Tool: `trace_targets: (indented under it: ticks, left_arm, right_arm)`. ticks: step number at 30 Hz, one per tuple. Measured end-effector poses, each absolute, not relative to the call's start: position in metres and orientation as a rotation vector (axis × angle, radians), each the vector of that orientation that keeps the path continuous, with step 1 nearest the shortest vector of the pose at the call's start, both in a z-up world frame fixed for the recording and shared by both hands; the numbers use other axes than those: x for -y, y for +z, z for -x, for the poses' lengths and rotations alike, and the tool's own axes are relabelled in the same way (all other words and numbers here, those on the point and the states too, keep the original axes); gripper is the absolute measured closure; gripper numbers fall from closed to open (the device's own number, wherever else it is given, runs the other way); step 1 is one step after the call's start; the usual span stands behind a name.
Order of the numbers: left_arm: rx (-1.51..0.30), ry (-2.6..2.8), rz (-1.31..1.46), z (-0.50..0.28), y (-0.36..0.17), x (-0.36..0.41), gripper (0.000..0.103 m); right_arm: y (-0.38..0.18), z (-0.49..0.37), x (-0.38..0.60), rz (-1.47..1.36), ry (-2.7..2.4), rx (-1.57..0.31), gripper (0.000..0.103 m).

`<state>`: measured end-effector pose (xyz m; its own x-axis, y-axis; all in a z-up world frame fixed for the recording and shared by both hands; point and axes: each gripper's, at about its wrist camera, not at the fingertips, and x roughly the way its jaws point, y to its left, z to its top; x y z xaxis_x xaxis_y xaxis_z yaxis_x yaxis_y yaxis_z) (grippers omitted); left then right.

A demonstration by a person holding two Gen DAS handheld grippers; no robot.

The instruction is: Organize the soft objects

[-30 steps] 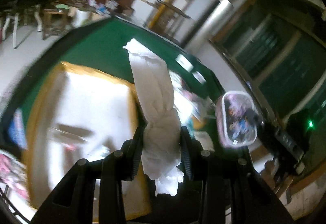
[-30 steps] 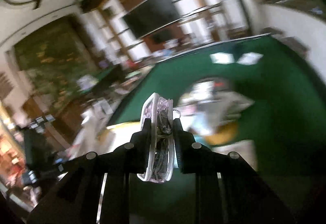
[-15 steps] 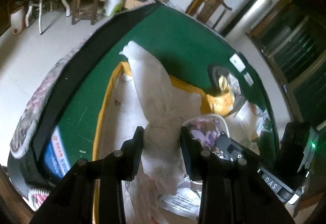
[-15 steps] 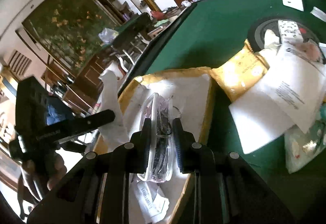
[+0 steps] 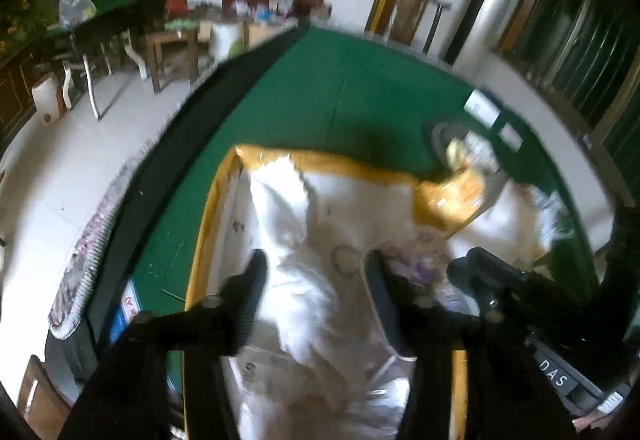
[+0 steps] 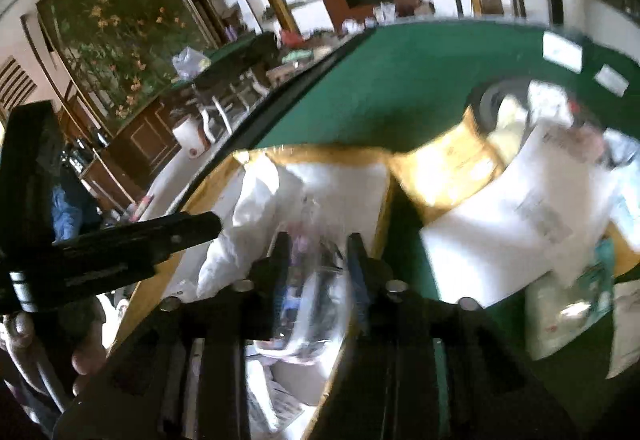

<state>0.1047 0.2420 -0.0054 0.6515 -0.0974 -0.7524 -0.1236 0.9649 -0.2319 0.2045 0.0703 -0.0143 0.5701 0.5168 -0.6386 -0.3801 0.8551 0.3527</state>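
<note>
Right wrist alone shows a hand (image 6: 86, 354).

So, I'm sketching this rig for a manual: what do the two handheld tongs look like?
Both tongs are matte black: the left tongs and right tongs each have two flat fingers on bolted bars. The right unit's body carries a "DAS" label.

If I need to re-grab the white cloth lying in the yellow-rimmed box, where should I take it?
Take the white cloth at its bunched middle, coming down from above with the left gripper, whose jaws have just been opening astride it. The cloth runs lengthwise down the yellow-rimmed box, so close across its narrow width.
</note>
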Motion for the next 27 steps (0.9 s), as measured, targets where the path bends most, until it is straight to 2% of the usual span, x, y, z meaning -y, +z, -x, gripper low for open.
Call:
trace_targets:
  ticks: [2,4,12,13,14,15,16,22,27]
  left_arm:
    - [-0.814,0.000,0.287,-0.090,0.007,-0.235,0.042]
    - [-0.774,-0.037,0.290,-0.077,0.016,-0.221,0.037]
    - [-0.736,-0.245,0.284,-0.052,0.019,-0.128,0.034]
    - [-0.753,-0.264,0.284,-0.053,0.017,-0.119,0.034]
    - [-0.771,-0.279,0.290,-0.054,0.015,-0.110,0.034]
    - [-0.789,-0.297,0.291,-0.054,0.012,-0.101,0.034]
    - [-0.804,-0.306,0.279,-0.055,0.011,-0.093,0.034]
    - [-0.809,-0.290,0.200,-0.058,0.007,-0.062,0.032]
    - [-0.887,-0.269,0.197,-0.080,-0.009,-0.057,0.032]
  right_arm:
    - [-0.004,-0.197,-0.060,-0.191,0.535,-0.769,0.050]
    - [0.010,-0.185,-0.045,-0.200,0.548,-0.738,0.050]
    - [0.017,-0.129,0.055,-0.306,0.540,-0.753,0.049]
    - [0.016,-0.125,0.066,-0.307,0.509,-0.751,0.046]
    - [0.014,-0.120,0.083,-0.304,0.445,-0.752,0.034]
    - [0.012,-0.115,0.098,-0.303,0.389,-0.756,0.028]
    - [0.008,-0.111,0.114,-0.316,0.345,-0.760,0.026]
    - [-0.027,-0.133,0.182,-0.360,0.154,-0.886,0.025]
    - [-0.058,-0.168,0.195,-0.420,0.127,-1.010,0.024]
